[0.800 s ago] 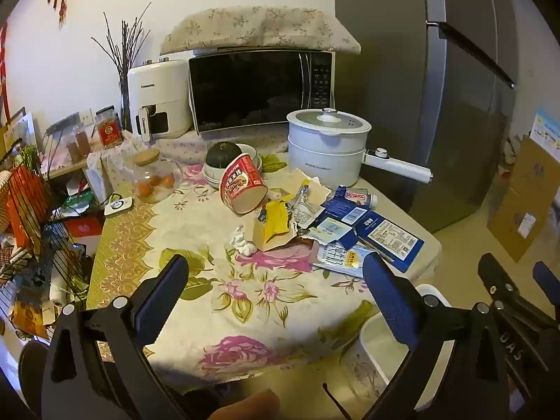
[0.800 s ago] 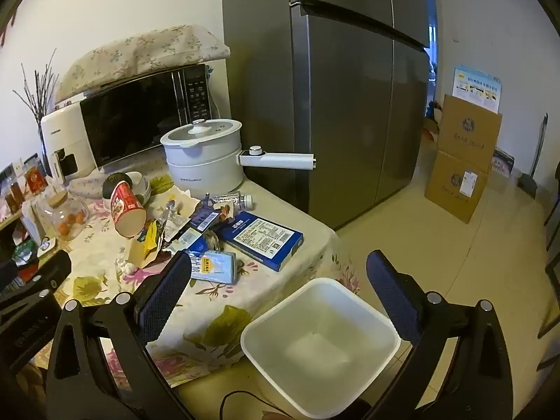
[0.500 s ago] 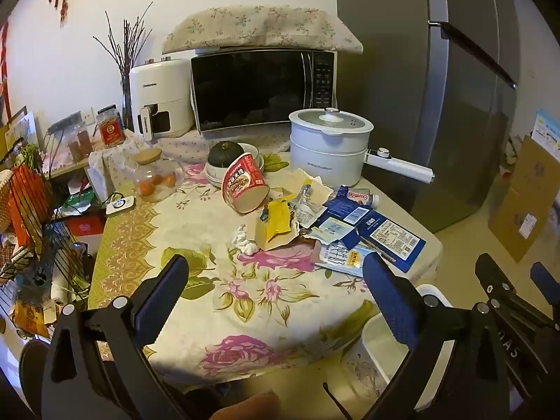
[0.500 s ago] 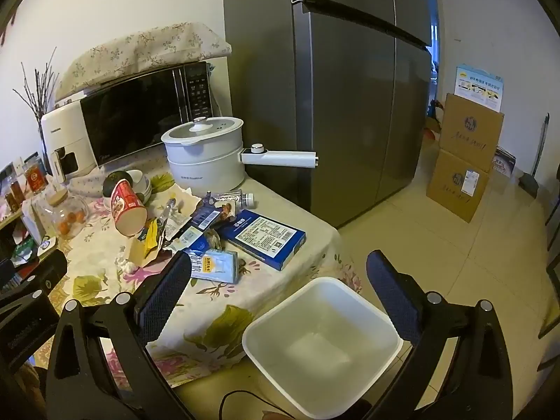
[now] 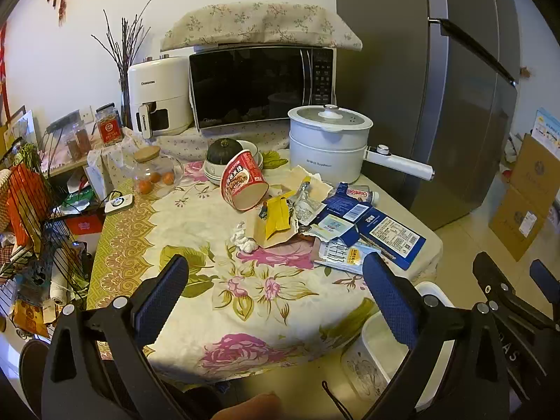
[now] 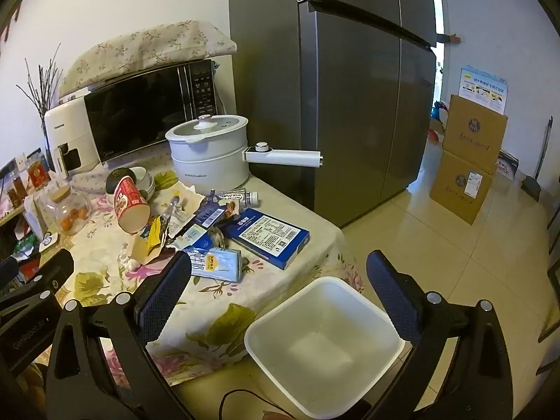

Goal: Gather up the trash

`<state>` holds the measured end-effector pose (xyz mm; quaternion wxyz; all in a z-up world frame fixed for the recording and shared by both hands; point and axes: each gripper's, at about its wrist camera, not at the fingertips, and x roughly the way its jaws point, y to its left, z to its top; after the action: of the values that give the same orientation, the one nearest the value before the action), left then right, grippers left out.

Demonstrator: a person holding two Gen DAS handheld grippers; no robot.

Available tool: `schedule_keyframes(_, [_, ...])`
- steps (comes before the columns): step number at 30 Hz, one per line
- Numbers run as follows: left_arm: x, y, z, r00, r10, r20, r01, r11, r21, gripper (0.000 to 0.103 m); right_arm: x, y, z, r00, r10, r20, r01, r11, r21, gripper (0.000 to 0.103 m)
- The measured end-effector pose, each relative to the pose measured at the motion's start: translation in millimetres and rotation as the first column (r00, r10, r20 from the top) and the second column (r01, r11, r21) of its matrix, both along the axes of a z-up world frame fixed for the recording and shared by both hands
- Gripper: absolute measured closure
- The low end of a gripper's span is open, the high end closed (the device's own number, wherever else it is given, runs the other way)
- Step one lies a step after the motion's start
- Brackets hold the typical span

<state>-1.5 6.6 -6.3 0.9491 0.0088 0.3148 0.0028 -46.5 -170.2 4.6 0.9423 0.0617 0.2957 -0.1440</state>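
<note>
Clearly we are only starting; both grippers, left point(image 5: 274, 287) and right point(image 6: 278, 281), gape empty; next we reach the noodle cup point(image 5: 243, 183) for the bin point(image 6: 323, 346).

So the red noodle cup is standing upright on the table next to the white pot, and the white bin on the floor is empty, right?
Not quite: the red noodle cup lies tipped on its side, its open mouth facing the camera, as the left wrist view shows. It is near the white pot, and the white bin is empty.
</note>
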Motion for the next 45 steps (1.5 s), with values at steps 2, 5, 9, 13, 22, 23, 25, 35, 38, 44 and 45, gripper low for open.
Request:
schedule_keyframes(2, [-0.9, 2.2, -0.8, 1.000, 0.001, -0.001, -0.001, 1.000, -0.001, 0.006, 0.2, 0.0, -0.4, 1.000, 0.000, 0.000, 0.000, 1.000, 0.001, 0.007])
schedule_keyframes(5, [0.5, -1.4, 0.5, 1.000, 0.001, -0.001, -0.001, 1.000, 0.001, 0.006, 1.0, 1.3, -1.2, 1.000, 0.000, -0.002, 0.000, 1.000, 0.001, 0.007])
schedule_keyframes(9, [-0.3, -1.2, 0.3, 1.000, 0.001, -0.002, -0.001, 1.000, 0.001, 0.006, 1.3, -0.3, -1.4, 1.000, 0.002, -0.003, -0.002, 1.000, 0.003, 0.007])
schedule_keyframes(13, [-3.2, 2.4, -1.0, 1.000, 0.003, -0.004, -0.003, 1.000, 0.001, 0.006, 0.8, 0.8, -2.4, 1.000, 0.003, -0.003, -0.003, 1.000, 0.003, 0.007])
schedule_keyframes(22, [-0.3, 1.4, -4.2, 1.000, 0.002, -0.009, -0.002, 1.000, 0.002, 0.006, 0.6, 1.3, -4.6, 1.000, 0.007, -0.010, -0.007, 1.000, 0.001, 0.007])
schedule_keyframes(23, [-1.1, 2.3, -5.1, 1.000, 0.002, -0.008, -0.002, 1.000, 0.003, 0.006, 1.6, 1.2, -3.9, 1.000, 0.006, -0.011, -0.006, 1.000, 0.002, 0.007])
schedule_keyframes(25, [0.0, 1.7, -3.9, 1.000, 0.003, -0.009, -0.003, 1.000, 0.003, 0.006, 2.2, 1.9, -4.4, 1.000, 0.008, -0.010, -0.008, 1.000, 0.001, 0.007])
schedule_keyframes(35, [-0.9, 4.6, -6.2, 1.000, 0.003, -0.012, -0.003, 1.000, 0.005, 0.006, 3.2, 1.3, -2.5, 1.000, 0.010, -0.013, -0.010, 1.000, 0.000, 0.007])
schedule_keyframes(38, [-1.1, 5.0, -6.1, 1.000, 0.003, -0.013, -0.003, 1.000, 0.004, 0.006, 3.2, 1.4, -2.5, 1.000, 0.010, -0.012, -0.010, 1.000, 0.000, 0.007])
schedule_keyframes(44, [-0.5, 8.2, -7.3, 1.000, 0.006, -0.017, -0.006, 1.000, 0.004, 0.006, 3.4, 1.7, -2.5, 1.000, 0.008, -0.013, -0.008, 1.000, 0.000, 0.007])
schedule_keyframes(45, [0.9, 6.9, -5.7, 1.000, 0.009, -0.019, -0.009, 1.000, 0.005, 0.006, 3.5, 1.7, -2.5, 1.000, 0.009, -0.014, -0.009, 1.000, -0.001, 0.007])
